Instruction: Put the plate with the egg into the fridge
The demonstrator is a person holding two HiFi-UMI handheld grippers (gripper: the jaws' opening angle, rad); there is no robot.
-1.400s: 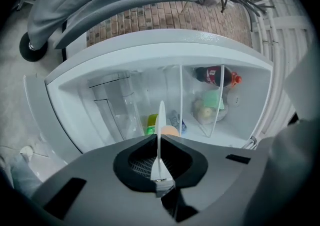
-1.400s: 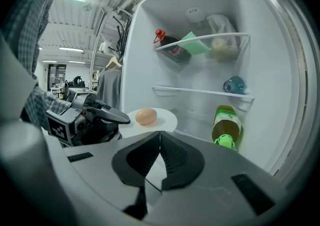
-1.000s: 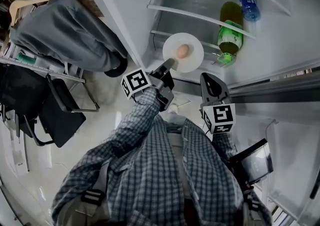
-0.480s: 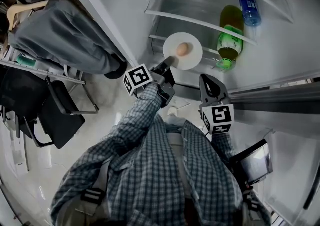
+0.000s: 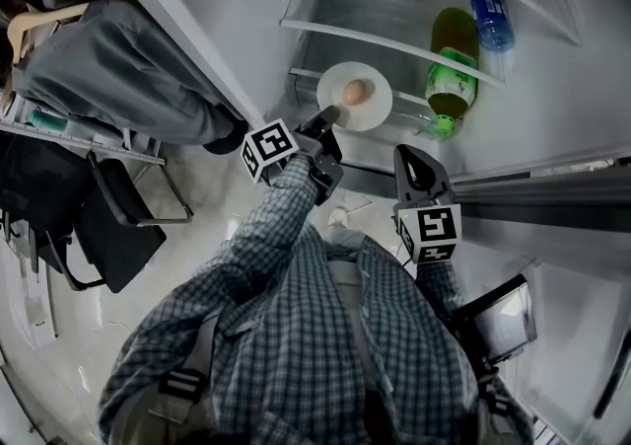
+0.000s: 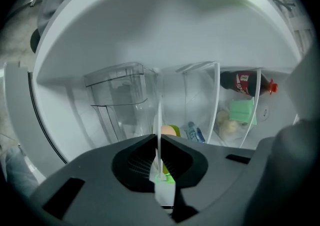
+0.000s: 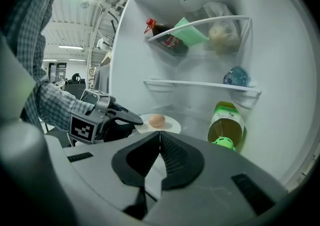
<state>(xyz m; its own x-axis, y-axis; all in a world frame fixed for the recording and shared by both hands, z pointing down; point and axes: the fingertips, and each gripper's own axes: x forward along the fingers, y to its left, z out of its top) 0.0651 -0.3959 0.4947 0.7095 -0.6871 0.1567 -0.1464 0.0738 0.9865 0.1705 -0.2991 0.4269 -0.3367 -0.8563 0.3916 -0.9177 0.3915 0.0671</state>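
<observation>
A white plate (image 5: 376,104) carrying a brown egg (image 5: 355,92) is held level over the lower glass shelf (image 5: 394,38) of the open fridge. My left gripper (image 5: 328,118) is shut on the plate's near rim. In the left gripper view the plate (image 6: 159,120) shows edge-on between the jaws, with the egg (image 6: 170,131) just beyond. My right gripper (image 5: 411,157) hangs below and to the right of the plate, shut and empty. The right gripper view shows the plate (image 7: 171,126), the egg (image 7: 157,120) and the left gripper (image 7: 131,119) in front of its own closed jaws (image 7: 160,142).
A green-capped bottle (image 5: 451,73) lies on the shelf to the right of the plate, and a blue bottle (image 5: 488,1) rests one shelf above. A cola bottle (image 7: 165,38) and food bags fill the top shelf. Chairs (image 5: 113,221) and a grey-covered table (image 5: 118,68) stand on the left.
The left gripper has carried the plate and egg slightly up and left, further in over the shelf. The right gripper has stayed in place.
</observation>
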